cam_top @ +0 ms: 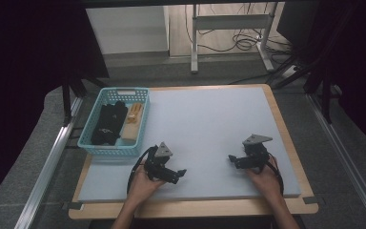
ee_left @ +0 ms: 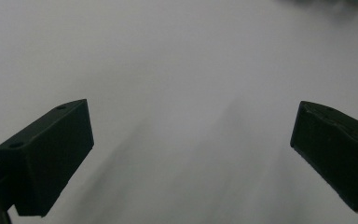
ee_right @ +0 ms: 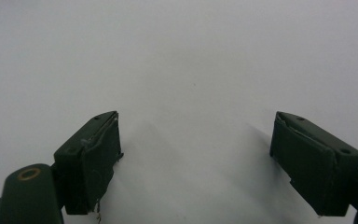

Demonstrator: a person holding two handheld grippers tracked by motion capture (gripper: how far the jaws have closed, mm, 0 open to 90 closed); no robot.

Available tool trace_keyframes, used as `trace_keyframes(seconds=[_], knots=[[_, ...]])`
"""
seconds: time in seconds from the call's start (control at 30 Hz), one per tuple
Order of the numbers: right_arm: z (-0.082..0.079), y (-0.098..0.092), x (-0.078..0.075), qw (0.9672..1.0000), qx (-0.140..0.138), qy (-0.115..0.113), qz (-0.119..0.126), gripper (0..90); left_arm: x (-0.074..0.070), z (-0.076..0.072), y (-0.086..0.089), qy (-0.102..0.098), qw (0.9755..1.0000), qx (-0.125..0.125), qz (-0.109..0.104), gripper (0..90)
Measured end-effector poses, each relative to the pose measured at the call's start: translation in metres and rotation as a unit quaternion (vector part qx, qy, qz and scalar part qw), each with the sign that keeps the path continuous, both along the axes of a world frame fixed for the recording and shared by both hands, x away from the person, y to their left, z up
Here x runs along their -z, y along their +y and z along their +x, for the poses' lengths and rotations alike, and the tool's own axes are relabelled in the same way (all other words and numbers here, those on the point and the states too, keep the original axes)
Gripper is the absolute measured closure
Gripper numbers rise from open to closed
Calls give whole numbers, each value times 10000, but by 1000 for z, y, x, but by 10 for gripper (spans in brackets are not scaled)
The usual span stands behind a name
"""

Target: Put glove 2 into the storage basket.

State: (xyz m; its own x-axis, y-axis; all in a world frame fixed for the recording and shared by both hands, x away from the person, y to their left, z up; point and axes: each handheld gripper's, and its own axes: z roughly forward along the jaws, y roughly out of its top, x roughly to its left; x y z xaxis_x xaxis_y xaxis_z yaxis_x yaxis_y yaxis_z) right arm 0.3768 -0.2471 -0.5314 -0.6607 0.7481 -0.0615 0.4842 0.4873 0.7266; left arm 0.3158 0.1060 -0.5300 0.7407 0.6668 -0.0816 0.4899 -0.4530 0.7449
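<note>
The left gripper point(cam_top: 180, 173) and right gripper point(cam_top: 232, 159) rest low on the pale counter point(cam_top: 209, 124), fingers spread and holding nothing; the blue basket point(cam_top: 116, 121) sits just beyond the left gripper.

Two grippers rest on one grey mat: the left gripper point(cam_top: 181, 172) and the right gripper point(cam_top: 232, 160), each held by one hand and each with two black jaws standing wide apart. One blue basket point(cam_top: 88, 130) sits at the mat's left edge, holding one black bundle point(cam_top: 108, 123) and, as far as can be told, two tan wooden pieces point(cam_top: 132, 121)
</note>
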Motion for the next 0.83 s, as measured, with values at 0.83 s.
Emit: trace_keyframes(seconds=[0.83], knots=[[0, 0, 0, 10000, -1, -2, -2, 158, 17, -7, -1, 110, 9987, -122, 486, 0]])
